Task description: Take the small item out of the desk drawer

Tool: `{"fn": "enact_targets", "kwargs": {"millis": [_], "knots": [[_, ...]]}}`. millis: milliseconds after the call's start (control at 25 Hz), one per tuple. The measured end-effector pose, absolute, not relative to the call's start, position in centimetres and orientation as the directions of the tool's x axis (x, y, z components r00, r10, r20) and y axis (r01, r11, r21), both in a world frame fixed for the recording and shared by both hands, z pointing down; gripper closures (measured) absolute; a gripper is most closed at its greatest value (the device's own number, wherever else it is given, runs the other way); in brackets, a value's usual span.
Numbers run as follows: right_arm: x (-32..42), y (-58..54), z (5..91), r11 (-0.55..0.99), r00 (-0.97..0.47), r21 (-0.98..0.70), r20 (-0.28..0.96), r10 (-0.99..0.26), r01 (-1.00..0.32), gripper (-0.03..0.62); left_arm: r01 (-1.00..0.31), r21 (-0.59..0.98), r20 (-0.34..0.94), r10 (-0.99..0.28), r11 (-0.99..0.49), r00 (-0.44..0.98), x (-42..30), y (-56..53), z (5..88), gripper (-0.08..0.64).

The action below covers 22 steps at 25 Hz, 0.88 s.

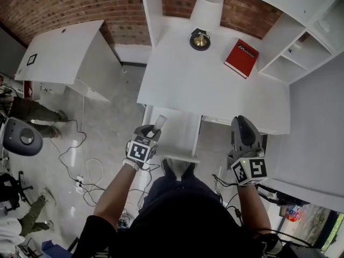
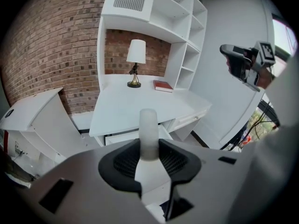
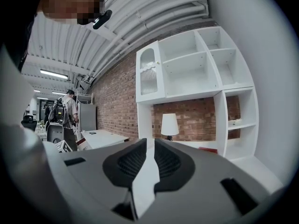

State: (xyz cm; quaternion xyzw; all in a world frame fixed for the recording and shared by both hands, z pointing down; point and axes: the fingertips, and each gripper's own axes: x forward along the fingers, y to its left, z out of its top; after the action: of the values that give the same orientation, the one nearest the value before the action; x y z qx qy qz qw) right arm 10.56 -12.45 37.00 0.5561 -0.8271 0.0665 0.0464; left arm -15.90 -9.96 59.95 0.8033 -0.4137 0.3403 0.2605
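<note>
A small whitish cylinder (image 2: 148,127) stands upright between the black pads of my left gripper (image 2: 149,148), which is shut on it. In the head view the left gripper (image 1: 151,135) holds this cylinder (image 1: 159,123) just above the open white drawer (image 1: 180,141) under the desk's front edge. The inside of the drawer is mostly hidden. My right gripper (image 1: 244,129) hovers to the right of the drawer, below the desk front, raised and pointing up at the shelving. Its jaws (image 3: 149,155) are together with nothing between them.
The white desk (image 1: 204,85) carries a lamp (image 1: 206,15) and a red book (image 1: 241,58), with white shelving (image 1: 301,52) at the right. A second white table (image 1: 59,55) stands to the left. Cables (image 1: 80,168) lie on the floor. A person (image 3: 70,111) stands far off.
</note>
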Motion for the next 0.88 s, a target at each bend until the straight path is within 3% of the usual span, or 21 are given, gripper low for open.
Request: {"fn": "enact_targets", "kwargs": {"millis": [880], "knots": [[12.1, -11.3, 33.7, 0.205, -0.206, -0.021, 0.1, -0.973, -0.978, 0.543, -0.732, 0.052, 0.593, -0.57, -0.679, 0.57, -13.3, -16.4, 50.5, 0.436]]}}
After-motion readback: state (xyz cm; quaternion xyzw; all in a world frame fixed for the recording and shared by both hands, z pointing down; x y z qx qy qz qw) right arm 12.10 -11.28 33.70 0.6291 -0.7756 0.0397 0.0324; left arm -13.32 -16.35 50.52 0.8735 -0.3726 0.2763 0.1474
